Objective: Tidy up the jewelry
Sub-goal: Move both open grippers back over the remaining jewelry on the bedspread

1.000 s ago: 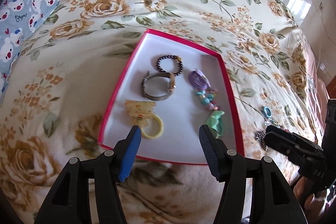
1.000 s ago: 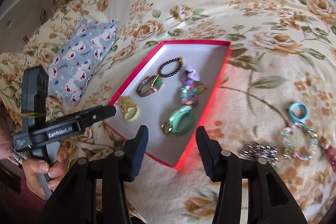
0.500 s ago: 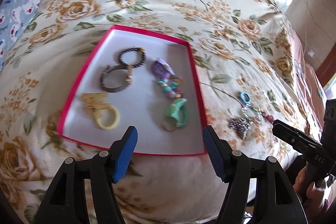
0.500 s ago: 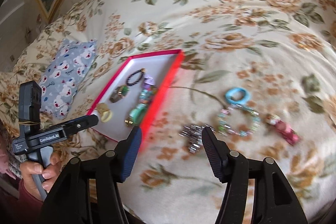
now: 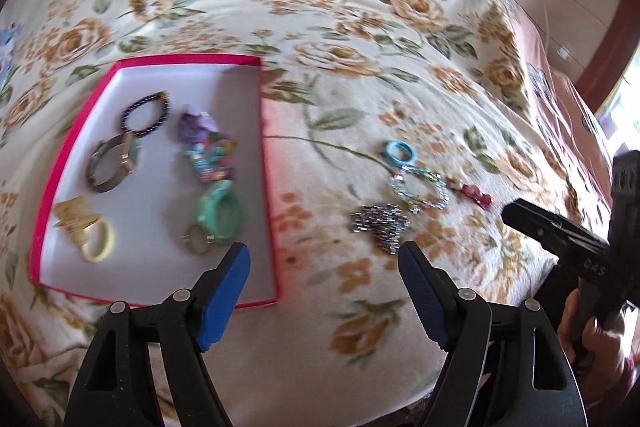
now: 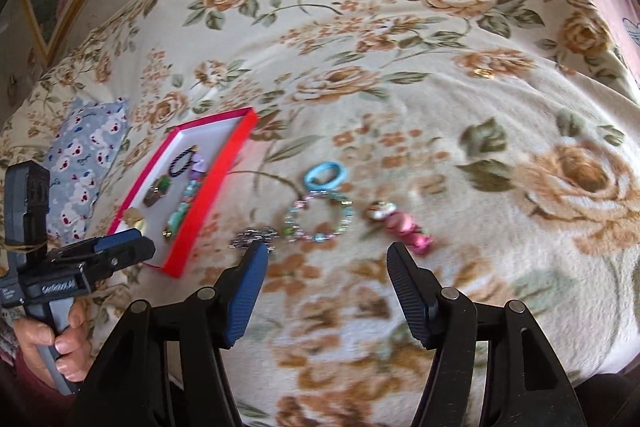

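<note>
Both grippers, left and right, hang spread and empty above the blanket, beaded bracelet loose beside the red tray.

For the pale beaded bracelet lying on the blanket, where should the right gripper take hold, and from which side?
Grip the near arc of the pale beaded bracelet from above with the right gripper, one finger inside the open loop: it lies flat on the soft blanket.

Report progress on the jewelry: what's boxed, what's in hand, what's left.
Done: six pieces lie in the red box. In hand: nothing; left gripper and right gripper are both open and empty. Left on the blanket: blue ring, beaded bracelet, silver chain, pink charm.
</note>
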A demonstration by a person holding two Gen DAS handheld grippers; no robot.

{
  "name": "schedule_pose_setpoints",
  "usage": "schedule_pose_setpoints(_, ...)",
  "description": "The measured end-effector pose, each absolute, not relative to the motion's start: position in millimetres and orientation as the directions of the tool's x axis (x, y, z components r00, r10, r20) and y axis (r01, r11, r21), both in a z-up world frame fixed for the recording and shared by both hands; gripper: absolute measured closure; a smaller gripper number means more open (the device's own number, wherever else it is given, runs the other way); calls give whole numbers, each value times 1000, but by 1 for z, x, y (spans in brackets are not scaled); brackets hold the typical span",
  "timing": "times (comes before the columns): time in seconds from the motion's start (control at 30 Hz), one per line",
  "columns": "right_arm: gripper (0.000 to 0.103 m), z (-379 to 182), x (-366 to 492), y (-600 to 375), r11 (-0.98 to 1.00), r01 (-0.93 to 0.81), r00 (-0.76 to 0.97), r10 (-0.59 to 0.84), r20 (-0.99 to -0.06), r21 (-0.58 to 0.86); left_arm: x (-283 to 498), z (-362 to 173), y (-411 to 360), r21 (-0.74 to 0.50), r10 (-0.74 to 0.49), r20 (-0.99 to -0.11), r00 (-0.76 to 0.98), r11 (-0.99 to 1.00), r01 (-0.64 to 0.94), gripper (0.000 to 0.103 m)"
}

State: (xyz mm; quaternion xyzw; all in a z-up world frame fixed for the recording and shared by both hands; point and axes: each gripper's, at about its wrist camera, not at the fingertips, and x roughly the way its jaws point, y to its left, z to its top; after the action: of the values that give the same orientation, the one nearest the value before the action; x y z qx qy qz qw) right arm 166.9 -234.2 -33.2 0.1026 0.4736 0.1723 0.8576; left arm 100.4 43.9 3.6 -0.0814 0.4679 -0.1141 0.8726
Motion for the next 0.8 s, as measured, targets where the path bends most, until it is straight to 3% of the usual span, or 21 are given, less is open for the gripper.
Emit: schedule_pose_setpoints(0.8, 39, -71, 209, -242, 938, -258, 389, 321, -864, 232, 162, -39, -29, -192, -278, -854, 440, 954, 230, 25)
